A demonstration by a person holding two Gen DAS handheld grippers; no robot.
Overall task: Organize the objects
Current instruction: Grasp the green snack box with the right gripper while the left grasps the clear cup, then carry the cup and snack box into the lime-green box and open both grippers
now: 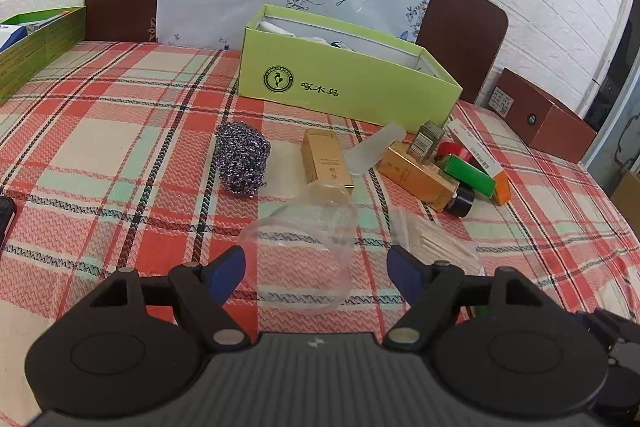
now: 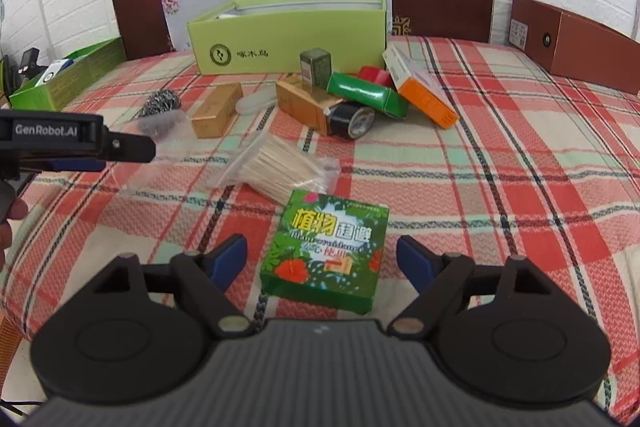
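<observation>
Left gripper [image 1: 316, 267] jaws wide, nothing held; clear plastic cup [image 1: 308, 239] lies on its side between fingers, untouched. Right gripper [image 2: 322, 259] wide, empty; green floral box [image 2: 326, 251] flat between fingers. Centre each, close gently on cup: thin wall likely buckles. Green open box [image 1: 344, 79] far ahead.

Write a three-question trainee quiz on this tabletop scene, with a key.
1. True or false: the left gripper is clamped on the clear plastic cup.
2. What lies between the right gripper fingers? A) flowered green box B) black tape roll C) steel scourer
3. What colour is the open shoebox at the back?

Key: 1 false, its jaws stand open around the cup; 2 A; 3 light green.
</observation>
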